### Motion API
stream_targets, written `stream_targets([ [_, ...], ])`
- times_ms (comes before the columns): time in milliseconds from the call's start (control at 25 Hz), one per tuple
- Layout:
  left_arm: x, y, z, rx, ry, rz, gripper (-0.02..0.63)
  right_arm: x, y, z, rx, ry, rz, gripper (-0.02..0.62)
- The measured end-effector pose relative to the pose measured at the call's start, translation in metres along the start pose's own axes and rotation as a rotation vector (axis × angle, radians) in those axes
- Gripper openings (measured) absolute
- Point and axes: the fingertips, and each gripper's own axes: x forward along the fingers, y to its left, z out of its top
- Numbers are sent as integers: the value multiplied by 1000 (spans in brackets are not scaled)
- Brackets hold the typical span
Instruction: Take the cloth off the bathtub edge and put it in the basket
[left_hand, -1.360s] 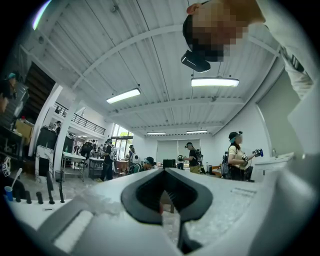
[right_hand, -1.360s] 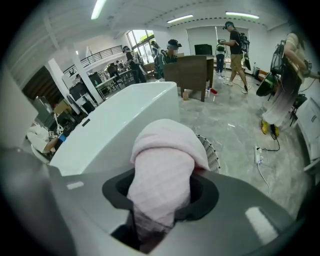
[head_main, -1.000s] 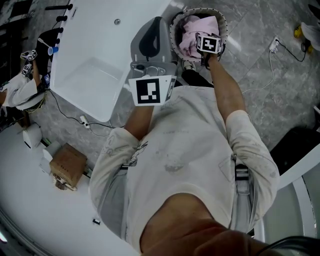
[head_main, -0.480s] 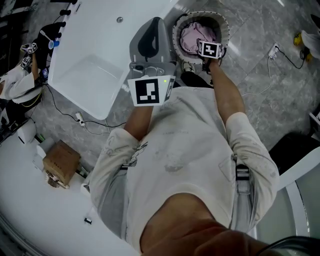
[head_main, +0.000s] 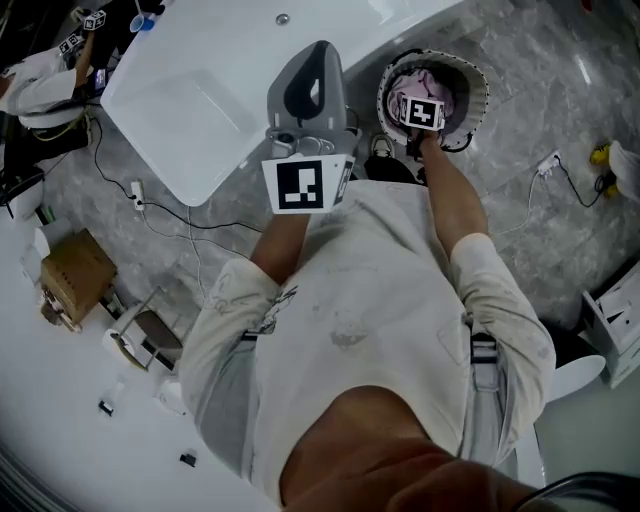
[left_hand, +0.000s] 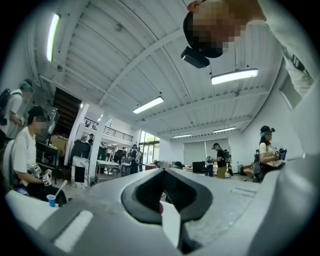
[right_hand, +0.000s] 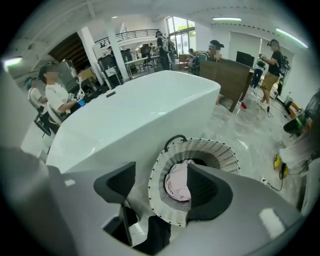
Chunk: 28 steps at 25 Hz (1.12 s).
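Note:
The pink cloth (head_main: 406, 92) lies bunched inside the round white woven basket (head_main: 478, 92), which stands on the grey floor beside the white bathtub (head_main: 210, 75). My right gripper (head_main: 424, 114) hangs over the basket's near rim and points steeply down. In the right gripper view it (right_hand: 160, 175) is open with nothing between the jaws; below them are the basket (right_hand: 220, 152) and cloth (right_hand: 177, 182), with the bathtub (right_hand: 135, 110) behind. My left gripper (head_main: 318, 55) reaches level over the tub's corner. In its own view it (left_hand: 162, 174) has its jaws together and holds nothing.
A cardboard box (head_main: 75, 275), small stands and cables (head_main: 150, 215) lie on the floor to the left. A power strip (head_main: 548, 163) lies to the right of the basket. A seated person (head_main: 40, 75) is beyond the tub. A brown partition (right_hand: 227, 77) stands behind the tub's far end.
The cloth, heaped high against the right gripper a second ago, now lies lower in the basket, apart from the gripper. Both grippers have shifted and the left one now reaches further over the tub.

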Motion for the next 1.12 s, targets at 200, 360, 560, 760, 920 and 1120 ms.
stream_targets([
  [200,-33,63,7,21,-7,147,0,13,65,16,-137,22,52,327],
  [360,-68,114,15,25,-14,257,0,16,126,19,-247,36,95,327],
  [560,-115,165,24,27,-36,395,0,20,188,18,-404,45,150,327],
  [760,-161,210,32,36,-53,530,0,29,245,12,-539,55,208,327],
  [920,-195,240,33,43,-46,604,0,33,293,3,-618,51,260,328],
  [1120,-233,268,42,51,-56,672,0,23,342,-5,-668,61,271,328],
])
